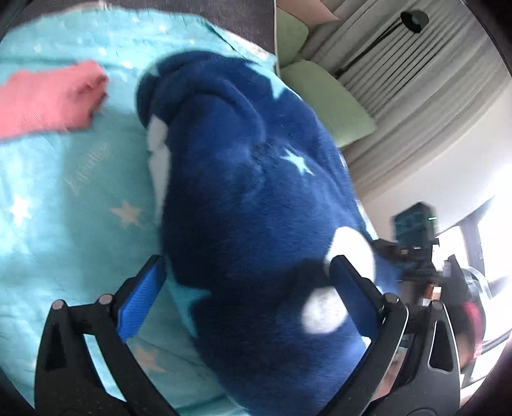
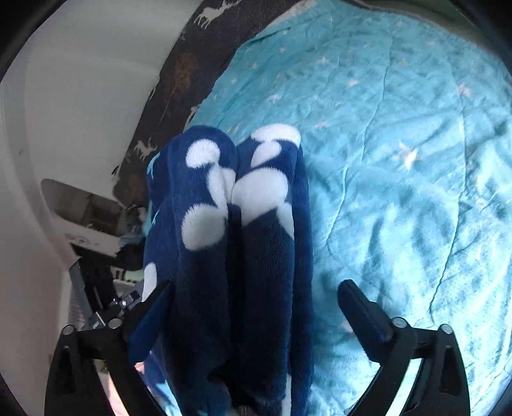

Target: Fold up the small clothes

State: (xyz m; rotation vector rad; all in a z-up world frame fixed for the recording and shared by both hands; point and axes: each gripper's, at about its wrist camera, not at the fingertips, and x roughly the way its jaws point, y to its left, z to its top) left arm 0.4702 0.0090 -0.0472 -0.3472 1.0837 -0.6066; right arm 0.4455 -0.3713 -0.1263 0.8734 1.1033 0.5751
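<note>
A navy fleece garment (image 1: 249, 192) with white spots and stars lies bunched on a teal star-print blanket (image 1: 64, 192). My left gripper (image 1: 246, 260) is open, its jaws wide around the garment's near end; the blanket shows between the left blue pad (image 1: 144, 297) and the fleece. In the right wrist view the same garment (image 2: 262, 256) hangs in two folds over the left finger (image 2: 150, 307) of my right gripper (image 2: 256, 284). That gripper is open too, with its right finger (image 2: 361, 307) well clear of the fleece, over the blanket (image 2: 400, 160).
A pink cloth (image 1: 54, 99) lies on the blanket at the far left. Green pillows (image 1: 329, 105), a grey curtain (image 1: 416, 96) and a black lamp (image 1: 412, 19) are beyond the bed. A dark reindeer-print cover (image 2: 192, 64) borders the blanket by a white wall.
</note>
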